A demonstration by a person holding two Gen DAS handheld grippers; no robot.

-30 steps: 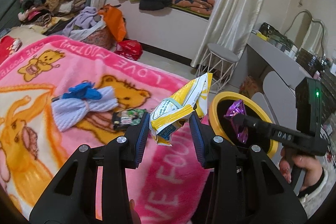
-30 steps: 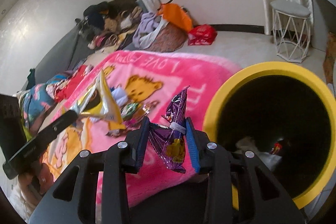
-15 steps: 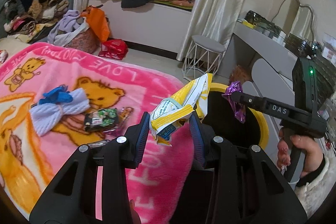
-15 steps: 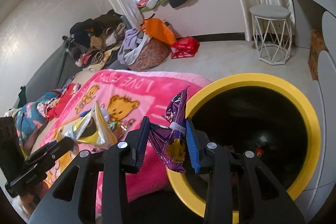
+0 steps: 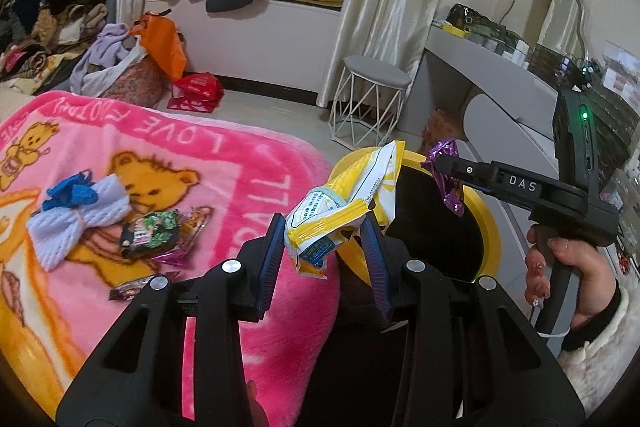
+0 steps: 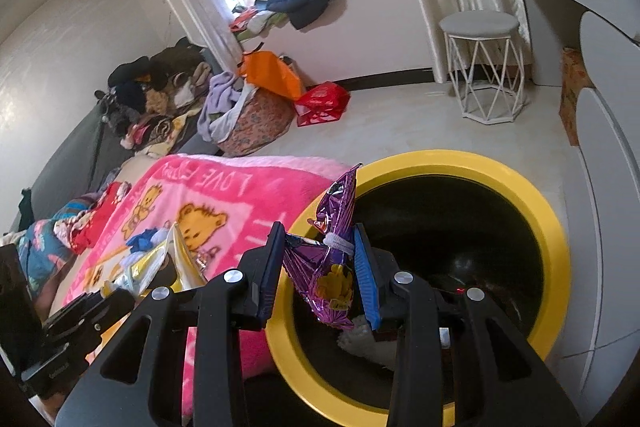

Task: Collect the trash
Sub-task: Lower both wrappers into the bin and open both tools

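Two hand-held grippers: left hand-held gripper point(image 5: 325, 251) clamps one yellow wrapper point(image 5: 340, 207), right hand-held gripper point(image 6: 320, 263) clamps one purple wrapper point(image 6: 326, 251), both over one yellow-rimmed bin point(image 6: 552, 227). Three wrappers point(image 5: 150, 233) on the pink bed blanket point(image 5: 248, 163).

Read "DAS" in white on right gripper point(image 5: 444, 167) body; "LOVE" upside down on pink bear blanket point(image 5: 240, 187) border.

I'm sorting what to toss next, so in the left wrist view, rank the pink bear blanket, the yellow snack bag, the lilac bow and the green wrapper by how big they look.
1. pink bear blanket
2. yellow snack bag, though nearness to the camera inflates it
3. lilac bow
4. green wrapper
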